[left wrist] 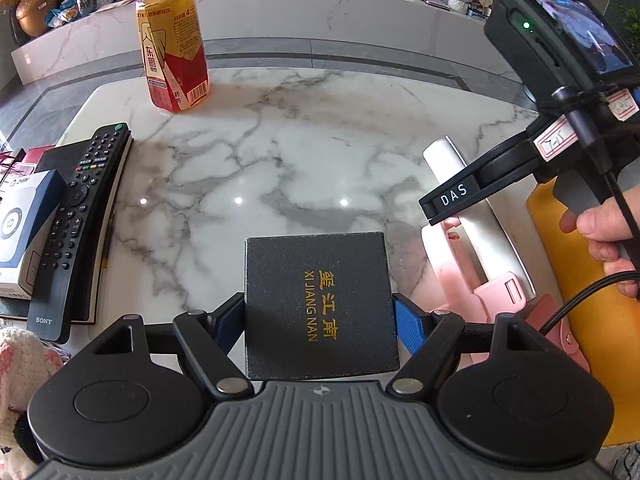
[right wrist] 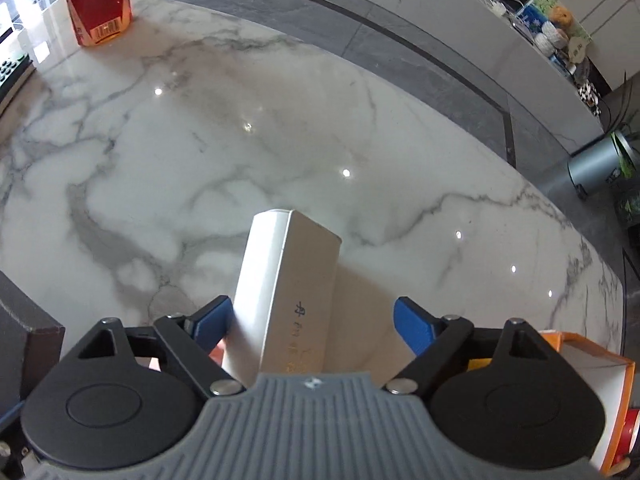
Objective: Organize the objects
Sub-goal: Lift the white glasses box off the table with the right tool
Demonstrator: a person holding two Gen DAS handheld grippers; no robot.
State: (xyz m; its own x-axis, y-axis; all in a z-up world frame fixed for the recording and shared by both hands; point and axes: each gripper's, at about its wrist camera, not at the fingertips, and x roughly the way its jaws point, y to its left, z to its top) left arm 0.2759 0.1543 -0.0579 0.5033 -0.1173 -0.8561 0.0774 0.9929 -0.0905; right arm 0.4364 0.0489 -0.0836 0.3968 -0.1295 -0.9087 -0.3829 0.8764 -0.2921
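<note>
A black box [left wrist: 320,300] with gold lettering sits between the blue pads of my left gripper [left wrist: 320,312]. Both pads touch its sides, so the gripper is shut on it above the marble table [left wrist: 280,152]. A long white box [right wrist: 288,280] lies between the jaws of my right gripper [right wrist: 312,308]. The right pad stands clear of it and the left pad is close beside it, so this gripper is open. In the left wrist view the right gripper [left wrist: 444,208] hovers over the white box [left wrist: 452,168], which rests partly on a pink object [left wrist: 460,276].
A yellow drink bottle [left wrist: 174,40] stands at the table's far left. A black remote [left wrist: 76,216] lies on a book beside a white and blue box [left wrist: 20,232]. An open orange box [right wrist: 592,376] sits at the right. A person's hand [left wrist: 608,232] holds the right gripper.
</note>
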